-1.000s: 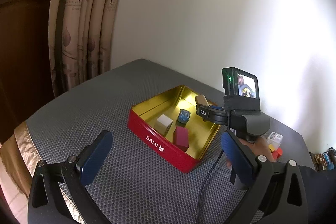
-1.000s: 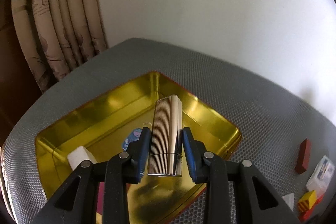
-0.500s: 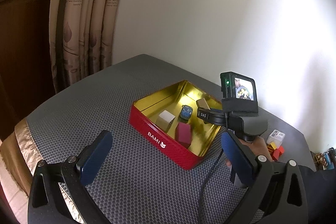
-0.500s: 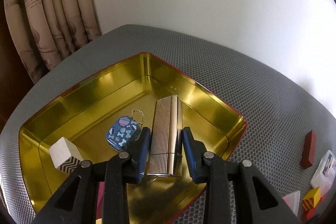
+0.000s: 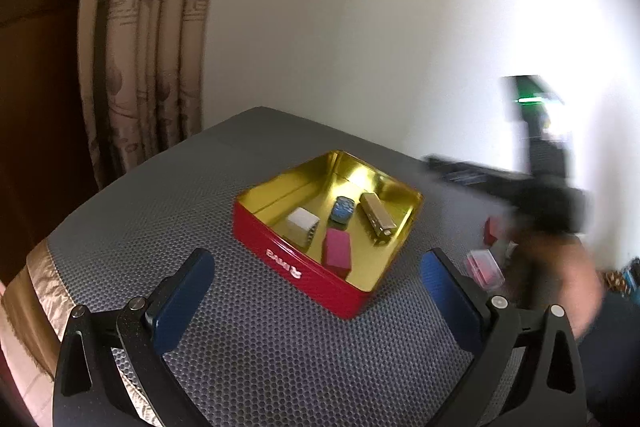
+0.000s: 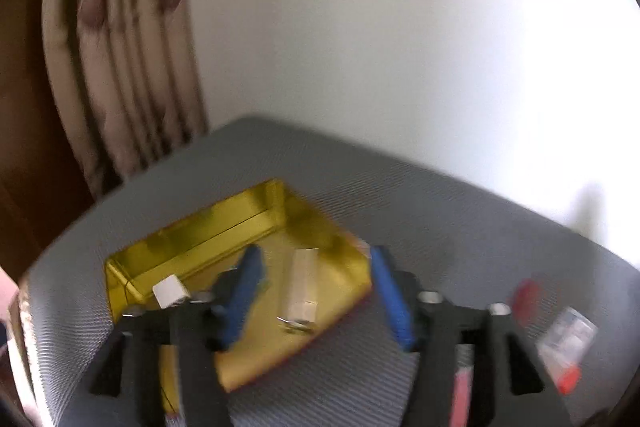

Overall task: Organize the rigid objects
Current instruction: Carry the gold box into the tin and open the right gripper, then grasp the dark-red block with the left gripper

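Ahead of the left gripper (image 5: 316,293), whose fingers are spread and empty, the red tin (image 5: 304,269) is seen, lettered "BAMI". Between the right gripper (image 6: 316,291) fingers, just opened, the ribbed lighter (image 6: 302,289) lies released inside. A hasty withdrawal could clip the tin wall.

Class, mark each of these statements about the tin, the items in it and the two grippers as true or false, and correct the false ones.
1. The ribbed metal case lies inside the red tin. True.
2. The right gripper is clamped on the metal case. False: its jaws have just been opening and nothing is between them.
3. The left gripper holds the maroon block. False: it is open and empty; the block lies in the tin.
4. A white block sits in the tin. True.
5. The tin has its lid on. False: it is open.
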`<state>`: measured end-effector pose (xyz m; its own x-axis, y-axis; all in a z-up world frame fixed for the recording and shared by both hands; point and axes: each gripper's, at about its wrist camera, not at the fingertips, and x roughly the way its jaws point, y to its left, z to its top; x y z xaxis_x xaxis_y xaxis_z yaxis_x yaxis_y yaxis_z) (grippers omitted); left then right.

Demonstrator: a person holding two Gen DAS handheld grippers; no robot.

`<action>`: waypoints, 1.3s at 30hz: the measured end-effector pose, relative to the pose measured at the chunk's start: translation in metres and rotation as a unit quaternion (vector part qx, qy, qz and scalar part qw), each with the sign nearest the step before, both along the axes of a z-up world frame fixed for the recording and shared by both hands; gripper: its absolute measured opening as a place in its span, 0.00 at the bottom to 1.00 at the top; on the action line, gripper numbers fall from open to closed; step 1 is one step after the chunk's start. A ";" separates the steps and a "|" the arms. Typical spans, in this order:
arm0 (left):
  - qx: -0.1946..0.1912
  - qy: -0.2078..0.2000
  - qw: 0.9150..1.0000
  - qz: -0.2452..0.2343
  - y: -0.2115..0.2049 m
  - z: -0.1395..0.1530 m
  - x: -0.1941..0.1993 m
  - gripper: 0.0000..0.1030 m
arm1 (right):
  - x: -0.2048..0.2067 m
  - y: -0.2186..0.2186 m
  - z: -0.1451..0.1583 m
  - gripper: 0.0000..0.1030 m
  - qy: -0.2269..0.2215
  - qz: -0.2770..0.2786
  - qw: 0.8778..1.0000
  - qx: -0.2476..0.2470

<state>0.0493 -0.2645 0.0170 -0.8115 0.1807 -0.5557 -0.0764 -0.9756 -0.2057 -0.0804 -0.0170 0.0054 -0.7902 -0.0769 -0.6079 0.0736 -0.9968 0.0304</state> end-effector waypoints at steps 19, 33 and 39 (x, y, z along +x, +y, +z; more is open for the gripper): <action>-0.078 -0.081 0.966 -0.234 0.215 -0.019 -0.092 0.99 | 0.266 0.262 -0.103 0.65 -0.049 -0.280 0.958 -0.039; -0.191 -0.177 0.937 -0.231 0.367 -0.081 -0.230 0.97 | 0.288 0.279 -0.033 0.66 0.010 -0.229 0.963 -0.144; -0.190 -0.230 0.923 -0.244 0.381 -0.112 -0.247 0.48 | 0.295 0.293 -0.026 0.67 0.019 -0.236 0.952 -0.194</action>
